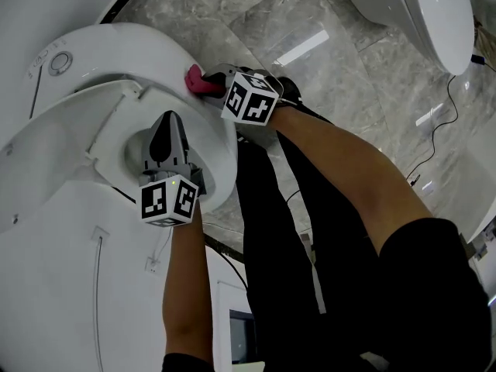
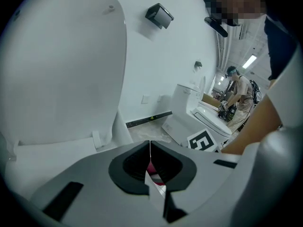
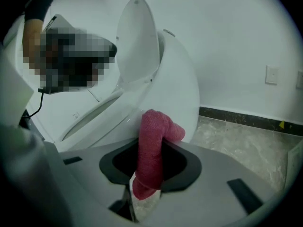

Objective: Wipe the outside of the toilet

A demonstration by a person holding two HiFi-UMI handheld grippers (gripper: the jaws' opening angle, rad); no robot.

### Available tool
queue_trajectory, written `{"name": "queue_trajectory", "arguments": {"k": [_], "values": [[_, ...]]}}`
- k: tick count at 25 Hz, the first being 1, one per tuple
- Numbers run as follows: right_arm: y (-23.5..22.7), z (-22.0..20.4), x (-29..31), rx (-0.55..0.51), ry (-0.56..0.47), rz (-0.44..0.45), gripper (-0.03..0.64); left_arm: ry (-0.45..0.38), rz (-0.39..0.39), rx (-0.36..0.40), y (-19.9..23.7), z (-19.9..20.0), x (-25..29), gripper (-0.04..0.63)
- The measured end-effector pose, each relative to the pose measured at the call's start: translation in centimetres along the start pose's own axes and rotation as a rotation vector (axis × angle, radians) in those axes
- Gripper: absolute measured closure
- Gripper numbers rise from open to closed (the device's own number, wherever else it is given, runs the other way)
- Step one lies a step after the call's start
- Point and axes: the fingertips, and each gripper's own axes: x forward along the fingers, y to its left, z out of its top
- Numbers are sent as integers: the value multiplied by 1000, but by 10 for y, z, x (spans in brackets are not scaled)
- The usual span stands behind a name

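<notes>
So the toilet (image 1: 93, 60) takes up the whole 9 to 11 o'clock side of the head view, with its lid (image 2: 66, 65) tipped up and the seat down. The right gripper (image 1: 215, 81) sits around 12 o'clock from the middle of that view. Its jaws are clamped on a pink cloth (image 1: 196, 81), and the cloth is pushed right against the outer wall of the bowl, just under the rim. In the right gripper view the cloth runs up between the two jaws as a rolled wad and flops over at the top, touching the white curve of the bowl at about 12 o'clock.

The left gripper (image 1: 167, 126) is at roughly 9 o'clock in the head view, hanging over the open bowl and pointing in. Its jaws are pressed together with nothing in them; the tips meet in a thin line in its own view. I can't tell whether it touches the seat.

Grey marble floor (image 1: 325, 60) fills the 12 to 3 o'clock area. A second toilet (image 1: 434, 14) is up at 1 o'clock. The left gripper view has another person (image 2: 239, 93) bent over a toilet at 3 o'clock, well apart from all this.
</notes>
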Motion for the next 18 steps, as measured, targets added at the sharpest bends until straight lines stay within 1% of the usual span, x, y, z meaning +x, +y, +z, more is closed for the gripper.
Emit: {"name": "queue_trajectory", "arguments": {"k": [6,13,18], "values": [[30,-36,-5,26,26,17,489,8,-36,24,-8,-8,3,577],[69,-76,-12,92,34,39,489,26,-69,47,-15,-20,3,577],[102,-105,-15,137,38,72,489,47,-93,73,-16,-27,5,577]]}}
